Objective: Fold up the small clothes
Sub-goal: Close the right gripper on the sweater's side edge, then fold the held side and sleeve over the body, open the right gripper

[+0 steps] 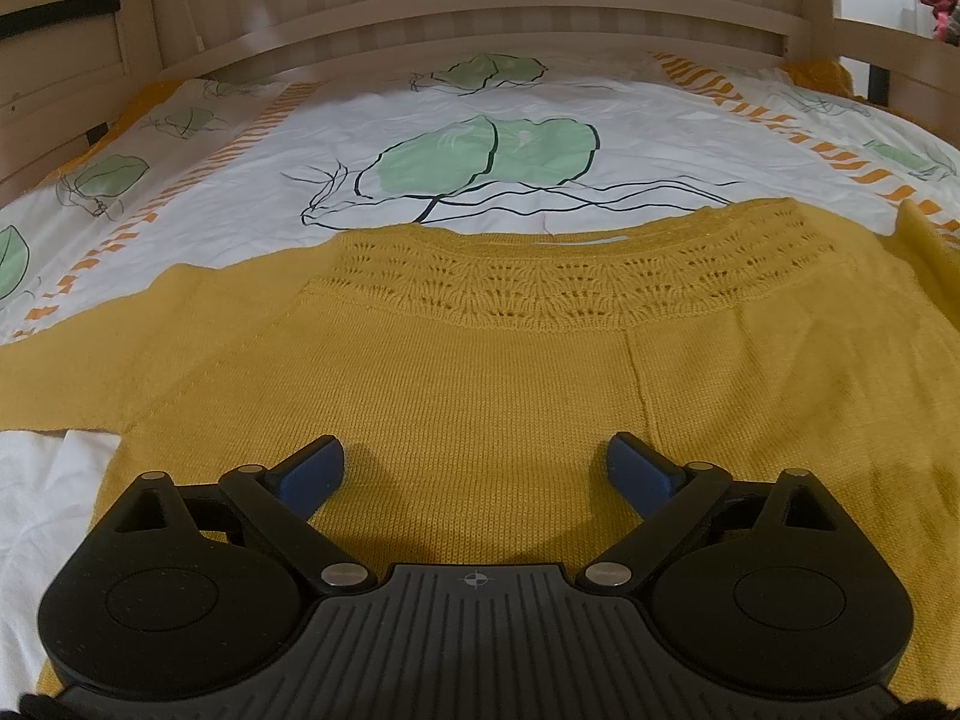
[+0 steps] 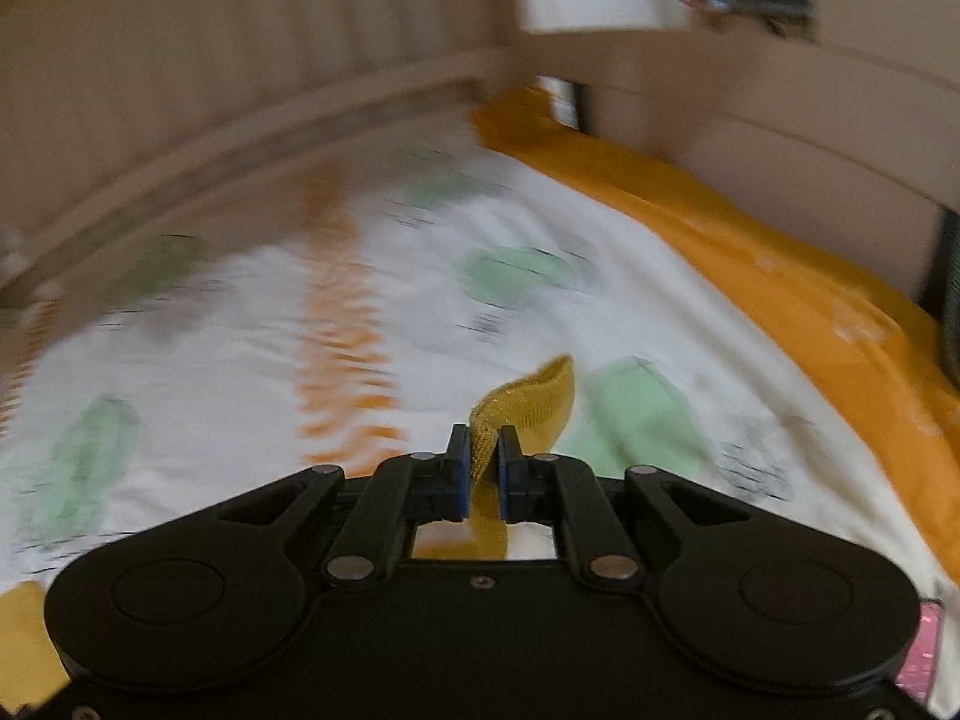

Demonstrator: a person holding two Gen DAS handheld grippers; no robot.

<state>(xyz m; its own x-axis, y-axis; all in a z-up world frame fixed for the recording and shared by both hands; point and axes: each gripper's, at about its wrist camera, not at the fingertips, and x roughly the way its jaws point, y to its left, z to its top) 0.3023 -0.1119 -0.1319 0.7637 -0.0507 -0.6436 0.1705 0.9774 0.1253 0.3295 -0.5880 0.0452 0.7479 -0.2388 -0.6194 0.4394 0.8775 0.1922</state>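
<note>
A mustard-yellow knitted sweater (image 1: pixel 480 372) lies spread flat on the bed, its lacy yoke and neckline toward the headboard. My left gripper (image 1: pixel 477 465) stands open just above the sweater's lower body, its blue pads wide apart with nothing between them. In the right wrist view my right gripper (image 2: pixel 483 456) is shut on a strip of the yellow knit (image 2: pixel 528 405), which sticks up beyond the pads and hangs down behind them, lifted above the bedsheet. That view is motion-blurred. At the right edge of the left wrist view a raised flap of the sweater (image 1: pixel 927 252) is blurred.
The bedsheet (image 1: pixel 420 120) is white with green leaf prints and orange striped bands. A beige slatted wooden headboard (image 1: pixel 480 6) runs across the far side. An orange sheet border (image 2: pixel 780 276) runs along the bed's right edge. White cloth (image 1: pixel 42 480) lies at the lower left.
</note>
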